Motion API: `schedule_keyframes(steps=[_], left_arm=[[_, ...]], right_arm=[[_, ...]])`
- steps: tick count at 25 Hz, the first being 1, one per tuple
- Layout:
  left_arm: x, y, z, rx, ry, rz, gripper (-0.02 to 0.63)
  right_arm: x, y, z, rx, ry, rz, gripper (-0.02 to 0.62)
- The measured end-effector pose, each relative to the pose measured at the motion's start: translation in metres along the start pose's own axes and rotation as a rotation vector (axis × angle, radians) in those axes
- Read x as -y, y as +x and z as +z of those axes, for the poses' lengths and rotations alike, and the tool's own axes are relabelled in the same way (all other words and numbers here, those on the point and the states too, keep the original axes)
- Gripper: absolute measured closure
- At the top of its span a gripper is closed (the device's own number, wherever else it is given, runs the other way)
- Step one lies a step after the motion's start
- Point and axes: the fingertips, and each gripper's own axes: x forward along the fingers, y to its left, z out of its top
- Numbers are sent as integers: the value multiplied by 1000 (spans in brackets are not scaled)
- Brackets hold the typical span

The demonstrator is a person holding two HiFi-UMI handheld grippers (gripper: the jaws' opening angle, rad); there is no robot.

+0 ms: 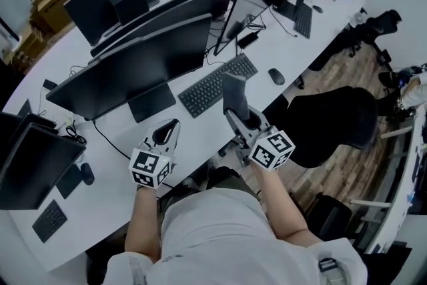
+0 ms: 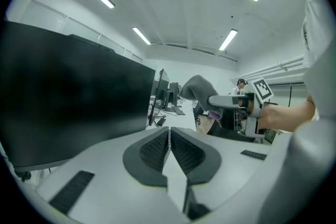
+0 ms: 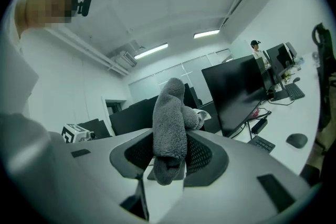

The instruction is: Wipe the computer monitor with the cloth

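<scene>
1. The left gripper [image 1: 168, 133] hangs over the near edge of the white desk [image 1: 200, 133]. Its 2 jaws are pressed together with nothing between them; the left gripper view [image 2: 169, 134] shows the ribbed pads meeting in 1 seam.
2. Just beside it on the right, the right gripper [image 1: 235, 118] is also at the desk's near edge. Its jaws are clamped on the grey cloth [image 1: 233, 91], which stands up out of them as a folded, rounded wad [image 3: 169, 123], clear of the desk.
3. Ahead of the left gripper lies a bare strip of desk, crossed by 1 dark cable [image 1: 107, 137]. Ahead of the right gripper the keyboard [image 1: 217, 85] lies slantwise, with the mouse [image 1: 275, 76] apart to its right.
4. Beyond that strip stands the monitor [image 1: 133, 63], dark-screened, on its base [image 1: 153, 102]. In the left gripper view it [image 2: 73, 97] fills the left side, its right edge free against open room.
5. More monitors stand close behind it. A black chair [image 1: 333, 123] sits off the desk's right edge.
</scene>
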Motion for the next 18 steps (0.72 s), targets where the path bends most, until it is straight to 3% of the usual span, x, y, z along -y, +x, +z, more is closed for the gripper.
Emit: schedule_keyframes(steps=[12, 18], left_arm=[[13, -24, -16, 2, 29, -54, 601], [19, -34, -23, 3, 31, -57, 601]], right_arm=[[-35, -35, -38, -83, -260, -99, 442], [-41, -46, -46, -101, -273, -107, 442]])
